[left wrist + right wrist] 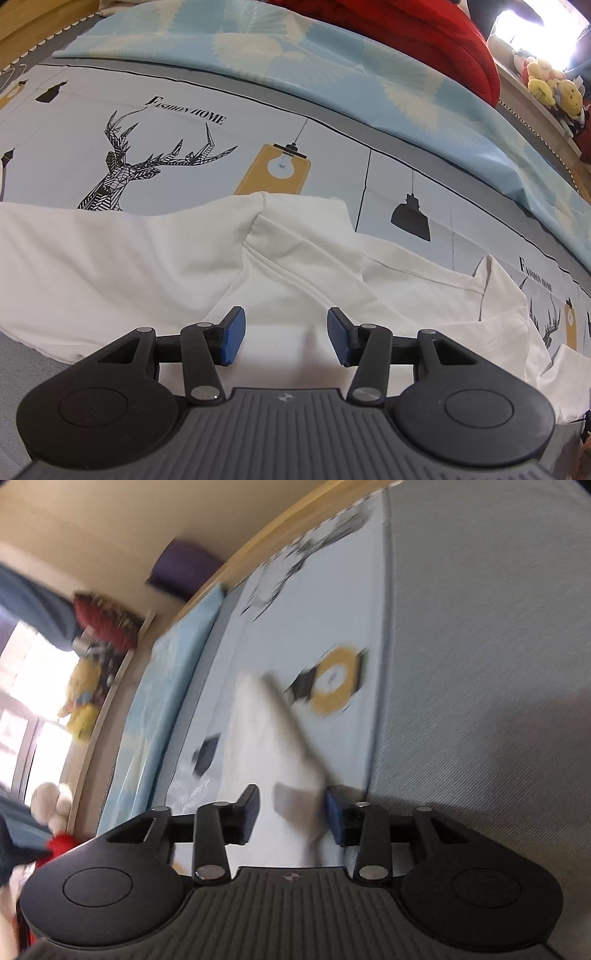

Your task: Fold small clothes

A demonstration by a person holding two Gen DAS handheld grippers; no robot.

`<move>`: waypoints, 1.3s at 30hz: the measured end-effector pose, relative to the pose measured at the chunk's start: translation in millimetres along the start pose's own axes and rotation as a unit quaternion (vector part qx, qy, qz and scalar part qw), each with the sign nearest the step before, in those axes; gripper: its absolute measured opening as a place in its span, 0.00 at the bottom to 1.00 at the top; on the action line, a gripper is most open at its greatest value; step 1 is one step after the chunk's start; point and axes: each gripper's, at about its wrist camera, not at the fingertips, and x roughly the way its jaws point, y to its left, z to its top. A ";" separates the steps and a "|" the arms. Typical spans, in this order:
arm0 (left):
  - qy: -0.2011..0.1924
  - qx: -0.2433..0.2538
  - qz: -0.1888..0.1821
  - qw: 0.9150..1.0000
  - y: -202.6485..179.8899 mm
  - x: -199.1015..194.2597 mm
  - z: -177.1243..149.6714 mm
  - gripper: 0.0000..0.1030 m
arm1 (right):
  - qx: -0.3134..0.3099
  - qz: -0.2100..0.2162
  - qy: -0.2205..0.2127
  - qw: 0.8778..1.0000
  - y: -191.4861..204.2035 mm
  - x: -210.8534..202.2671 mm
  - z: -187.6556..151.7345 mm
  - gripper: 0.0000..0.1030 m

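Observation:
A white garment [155, 266] lies rumpled across the printed bed sheet [332, 177], with creases and a folded-over layer in the middle. My left gripper [286, 332] hovers over its near part, open, blue pads apart with only flat cloth below them. In the blurred right wrist view the white garment [266, 731] runs as a narrow strip away from me, and its near end sits between the pads of my right gripper [291, 812]. That gripper is open: a gap shows beside the left pad, and the cloth lies close to the right pad.
A light blue quilt [258, 48] and a red blanket [424, 33] lie along the far side of the bed. Plush toys [550, 88] sit on a ledge by the window. Plain grey bedding [480, 664] spreads to the right of the garment.

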 end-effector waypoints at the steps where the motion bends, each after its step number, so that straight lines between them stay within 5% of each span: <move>1: 0.000 0.000 0.001 1.000 0.4 -0.1 0.3 0.53 | -0.004 0.003 0.002 1.000 3.5 3.1 -2.4 0.49; 9: 0.003 0.004 0.002 1.000 0.7 0.8 -1.8 0.53 | 0.086 0.122 0.035 0.988 -5.5 45.9 14.5 0.51; 13: 0.005 0.013 0.004 1.000 -1.4 3.3 -2.4 0.53 | 0.135 0.157 0.005 0.978 -11.0 56.6 33.1 0.51; 18: 0.002 0.013 0.006 1.000 -0.6 4.1 -1.0 0.53 | 0.111 0.167 -0.059 0.978 -13.9 33.3 56.4 0.50; 21: 0.005 0.009 0.005 1.000 0.4 5.4 -0.6 0.53 | 0.065 0.086 -0.165 0.980 -11.4 4.5 71.8 0.47; 23: 0.005 0.008 0.003 1.000 0.5 5.0 0.8 0.53 | 0.033 0.024 -0.194 0.980 -15.5 -7.7 78.4 0.47; 28: -0.001 -0.001 0.005 1.000 10.3 1.2 7.1 0.53 | 0.016 -0.017 -0.118 0.993 -24.8 5.3 77.3 0.48; 31: -0.007 -0.020 0.013 1.000 27.3 -1.8 14.5 0.53 | -0.047 -0.056 -0.095 0.993 -7.7 20.5 64.4 0.45; 32: -0.009 -0.026 0.016 0.999 33.6 -2.8 17.5 0.53 | -0.086 -0.068 -0.088 0.990 0.3 24.3 60.0 0.37; 33: -0.012 -0.034 0.019 0.999 41.0 -4.1 20.7 0.53 | -0.133 -0.083 -0.074 0.985 8.6 30.4 54.6 0.03; 36: -0.017 -0.054 0.024 0.998 59.1 -7.9 28.2 0.53 | -0.189 -0.103 -0.085 0.973 15.2 28.4 51.4 0.02; 39: -0.018 -0.065 0.022 0.998 71.1 -9.4 34.4 0.53 | -0.171 -0.156 -0.108 0.967 7.0 17.6 64.3 0.02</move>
